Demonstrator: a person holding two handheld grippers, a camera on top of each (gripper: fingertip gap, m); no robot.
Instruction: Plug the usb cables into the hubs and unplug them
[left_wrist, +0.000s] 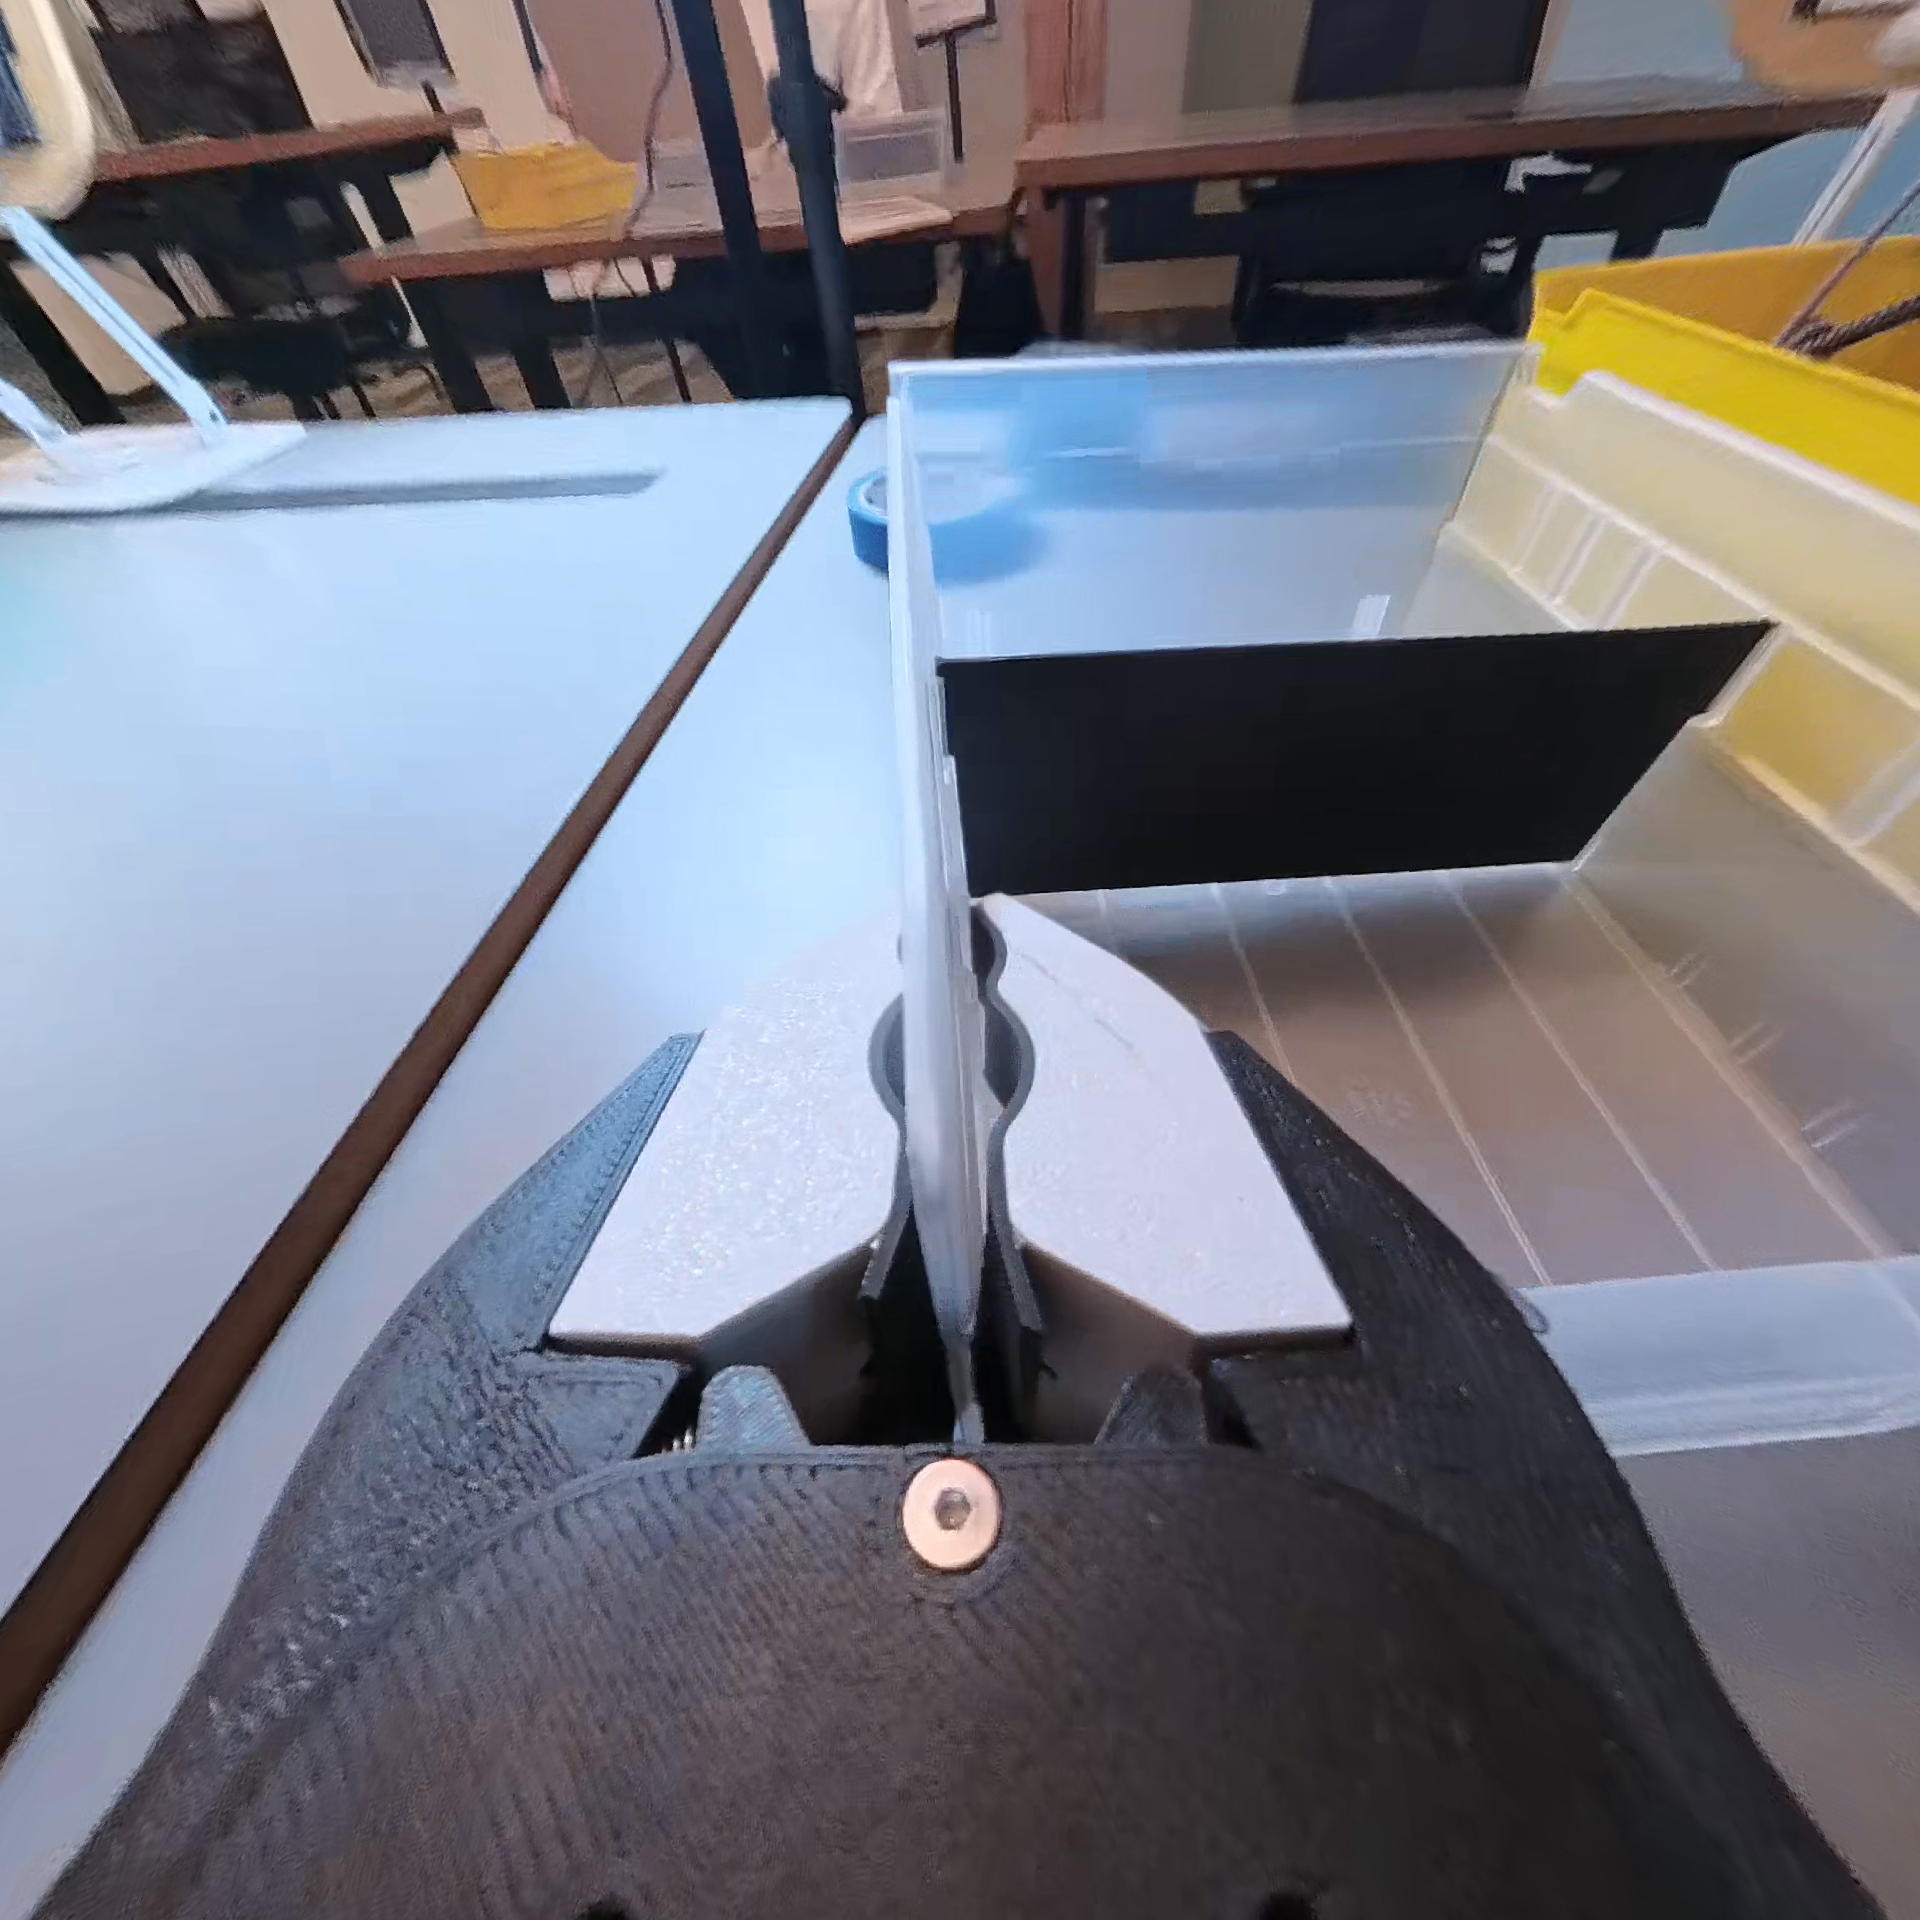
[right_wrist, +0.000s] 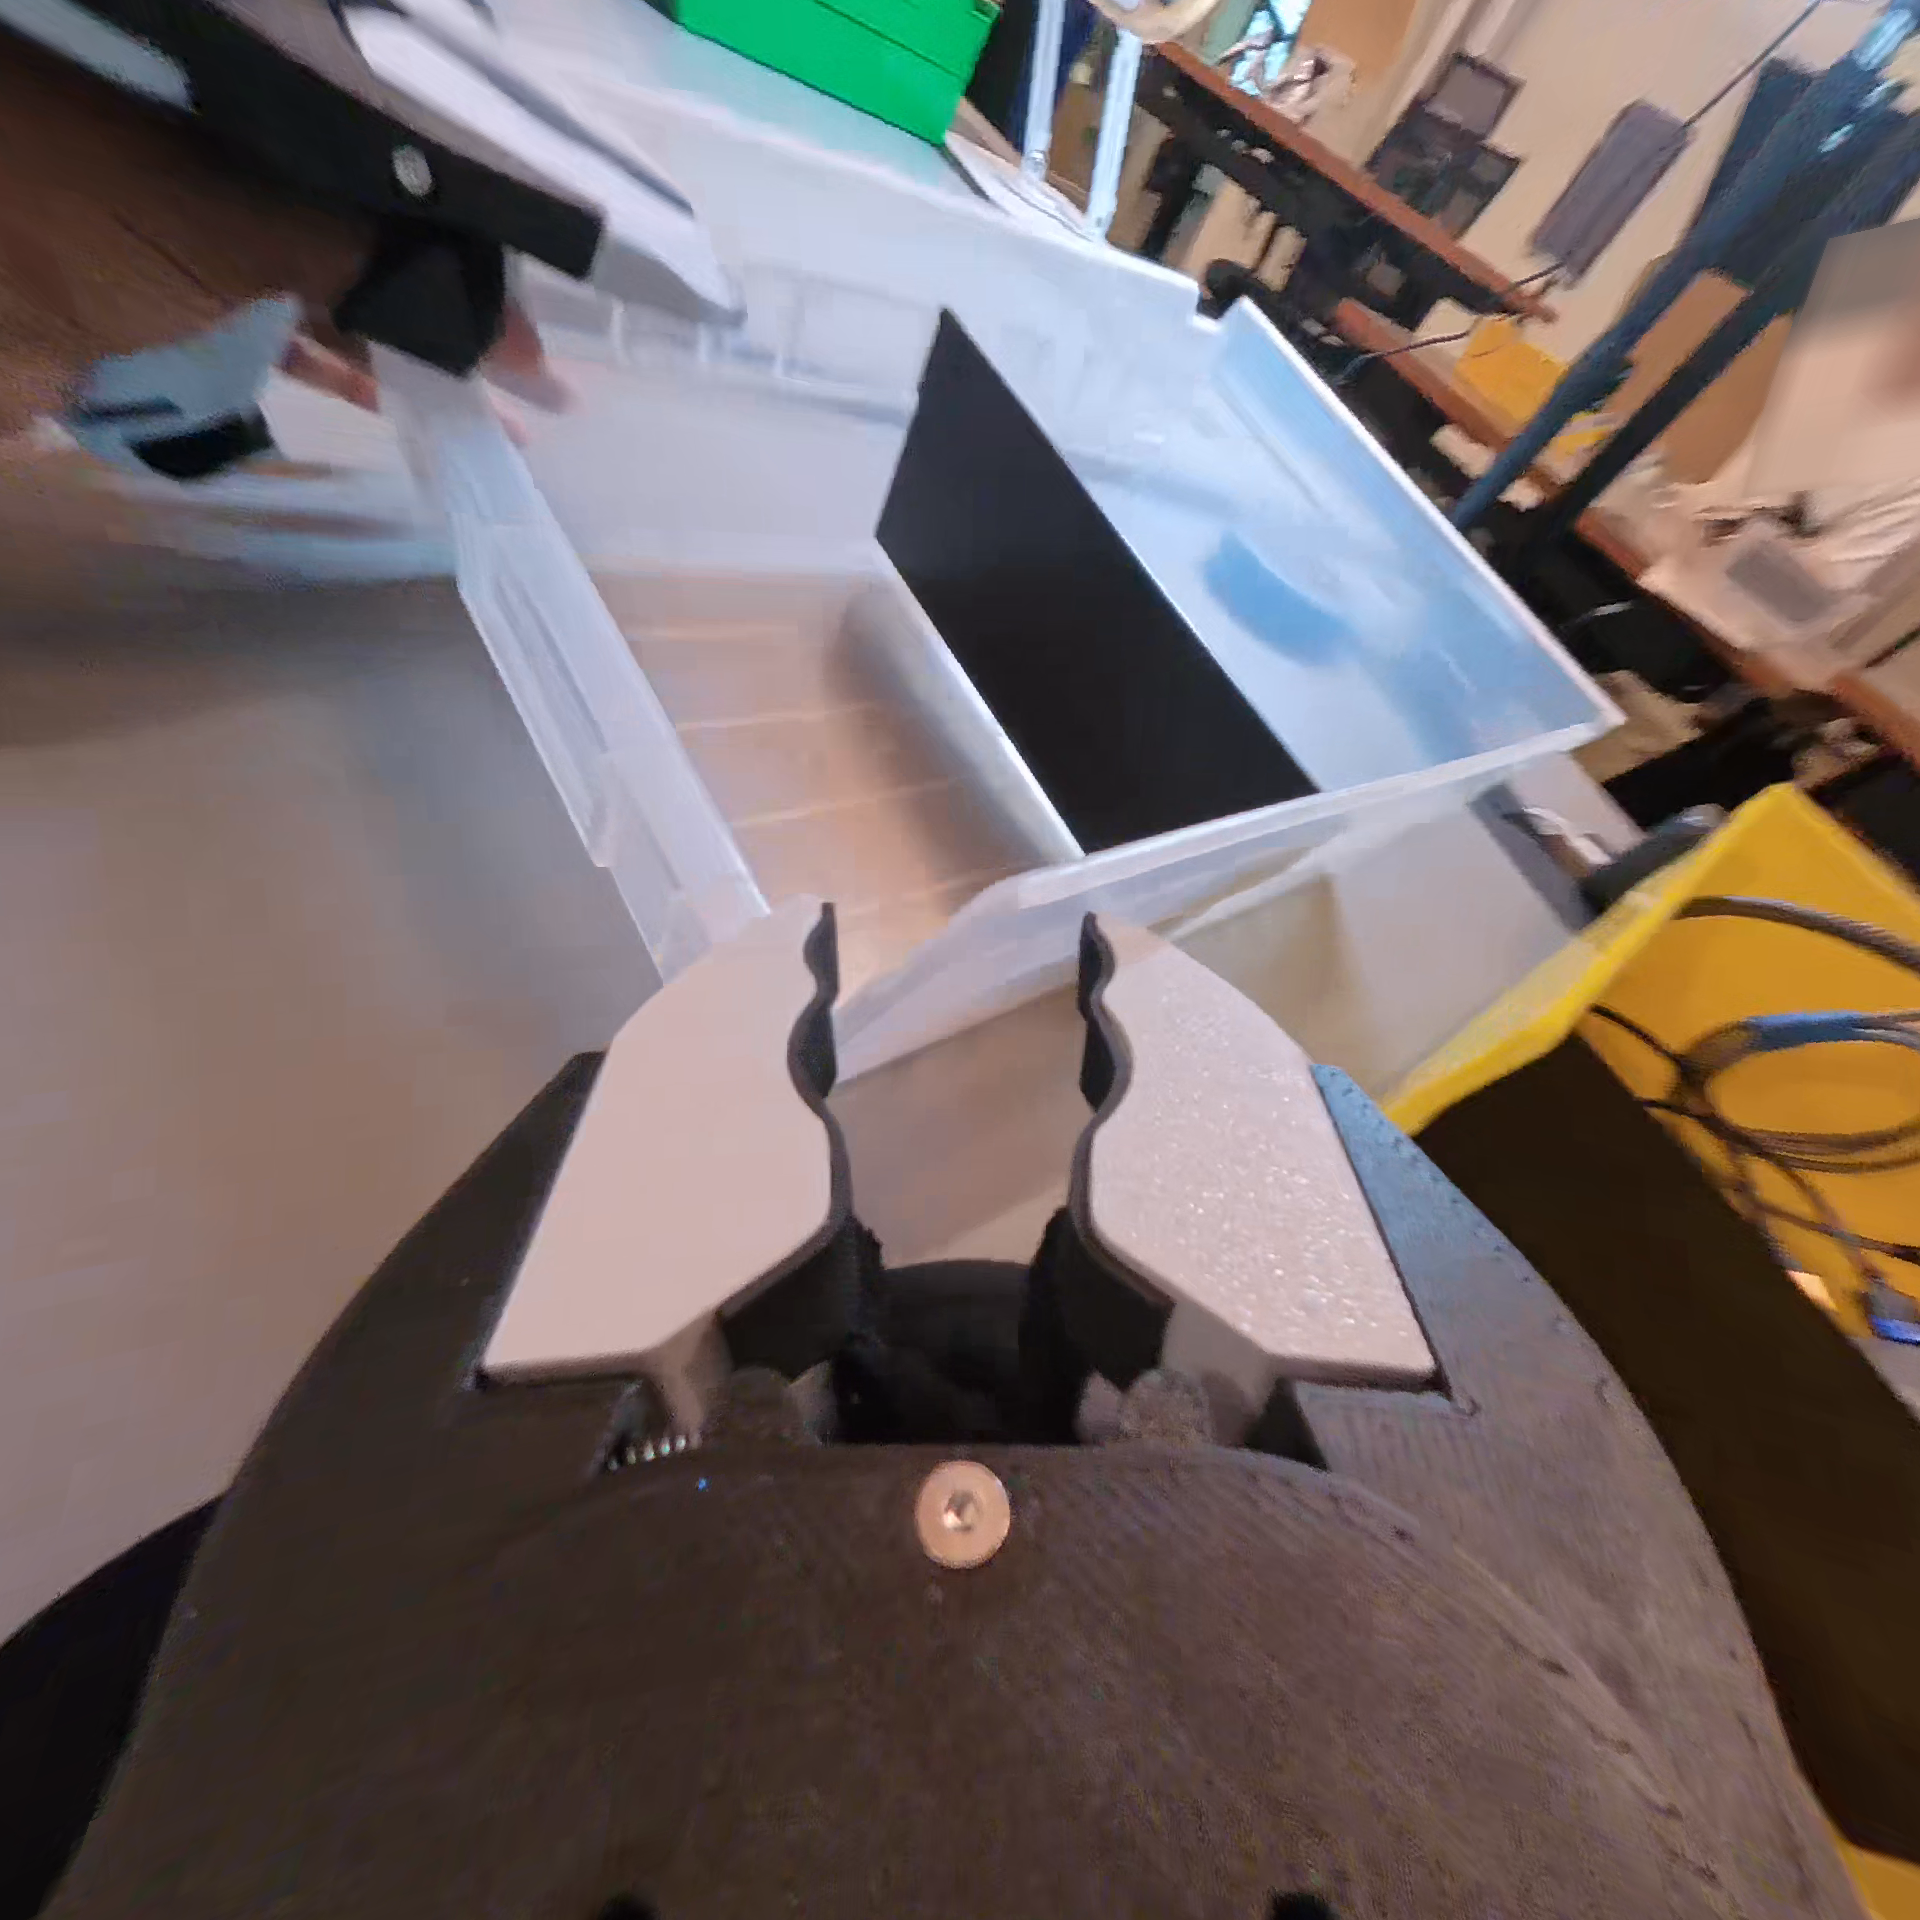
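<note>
From the left wrist view, the left gripper (left_wrist: 943, 1049) has its jaws pinched on the upright side wall of a clear plastic bin (left_wrist: 1299, 520), the wall running straight up between the two grey fingers (left_wrist: 790, 1143). A black divider (left_wrist: 1330, 758) stands across the inside of the bin. A roll of blue tape (left_wrist: 868, 514) sits on the white bench (left_wrist: 364, 675) just beyond the bin's far corner, partly seen through the plastic. A yellow bin (left_wrist: 1714, 322) stands to the right, touching or just beside the clear one.

From the right wrist view, the right gripper (right_wrist: 956, 1029) hangs near the clear bin's closest wall with its jaws spread and nothing between them. The left gripper (right_wrist: 416, 260) shows blurred at the far side of the bin. The usb cables (right_wrist: 1787, 1101) lie coiled in the yellow bin (right_wrist: 1507, 1018) at the right. I can make out no hub in either view.
</note>
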